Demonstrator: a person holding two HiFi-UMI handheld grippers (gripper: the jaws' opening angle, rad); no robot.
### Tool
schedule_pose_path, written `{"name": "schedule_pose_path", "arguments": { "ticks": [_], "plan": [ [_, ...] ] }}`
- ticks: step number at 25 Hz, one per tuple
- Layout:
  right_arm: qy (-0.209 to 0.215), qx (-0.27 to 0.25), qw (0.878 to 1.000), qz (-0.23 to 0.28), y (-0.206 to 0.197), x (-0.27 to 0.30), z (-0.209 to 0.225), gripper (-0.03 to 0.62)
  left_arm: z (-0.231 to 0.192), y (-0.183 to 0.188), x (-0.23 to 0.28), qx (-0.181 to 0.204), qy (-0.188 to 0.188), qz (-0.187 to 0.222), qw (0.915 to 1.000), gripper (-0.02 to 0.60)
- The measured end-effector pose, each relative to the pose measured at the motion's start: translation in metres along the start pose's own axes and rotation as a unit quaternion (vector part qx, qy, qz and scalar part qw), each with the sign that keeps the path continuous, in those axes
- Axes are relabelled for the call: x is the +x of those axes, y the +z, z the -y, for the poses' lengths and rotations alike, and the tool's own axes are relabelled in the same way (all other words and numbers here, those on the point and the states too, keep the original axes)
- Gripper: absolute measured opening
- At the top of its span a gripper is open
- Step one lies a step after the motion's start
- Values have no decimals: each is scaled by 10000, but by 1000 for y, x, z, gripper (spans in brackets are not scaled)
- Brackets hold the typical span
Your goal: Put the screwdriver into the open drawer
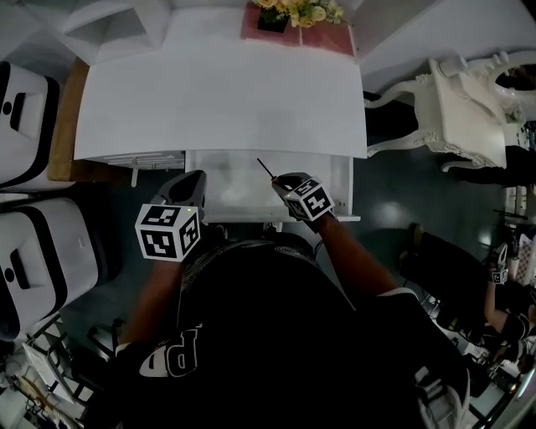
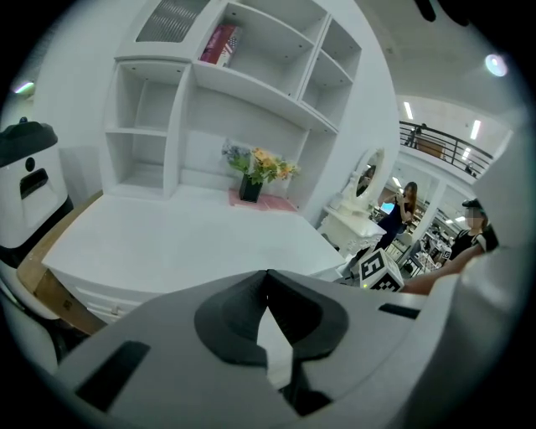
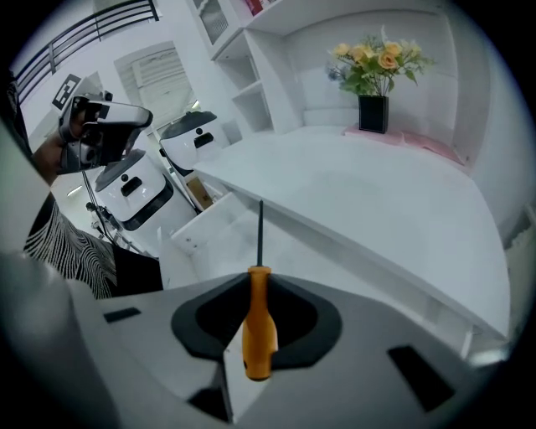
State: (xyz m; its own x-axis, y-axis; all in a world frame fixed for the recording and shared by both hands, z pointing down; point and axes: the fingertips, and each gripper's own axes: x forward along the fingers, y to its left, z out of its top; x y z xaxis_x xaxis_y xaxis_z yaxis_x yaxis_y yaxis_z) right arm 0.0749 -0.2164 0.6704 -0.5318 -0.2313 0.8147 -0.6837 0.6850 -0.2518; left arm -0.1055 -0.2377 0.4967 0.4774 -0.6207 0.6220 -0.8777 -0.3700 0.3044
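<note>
My right gripper is shut on the screwdriver, an orange handle with a thin dark shaft pointing ahead. In the head view the right gripper hangs over the open white drawer under the desk's front edge, with the screwdriver's shaft slanting up and left above the drawer's inside. The left gripper is at the drawer's front left corner. Its jaws meet at the tip in the left gripper view, where the left gripper holds nothing.
The white desk has a shelf unit behind it and a flower vase on a pink mat. White machines stand at the left, an ornate white chair at the right. Another person stands far off.
</note>
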Motion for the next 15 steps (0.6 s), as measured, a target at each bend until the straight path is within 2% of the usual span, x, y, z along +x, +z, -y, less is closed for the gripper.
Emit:
{"name": "schedule_pose_path", "arguments": {
  "ticks": [11, 15],
  "plan": [
    [47, -438, 9978, -491, -7, 28, 1, 75, -16, -2, -4, -173, 146, -8, 9997, 11],
    [24, -788, 9942, -735, -9, 40, 3, 75, -25, -2, -5, -238, 206, -14, 9995, 11]
  ]
}}
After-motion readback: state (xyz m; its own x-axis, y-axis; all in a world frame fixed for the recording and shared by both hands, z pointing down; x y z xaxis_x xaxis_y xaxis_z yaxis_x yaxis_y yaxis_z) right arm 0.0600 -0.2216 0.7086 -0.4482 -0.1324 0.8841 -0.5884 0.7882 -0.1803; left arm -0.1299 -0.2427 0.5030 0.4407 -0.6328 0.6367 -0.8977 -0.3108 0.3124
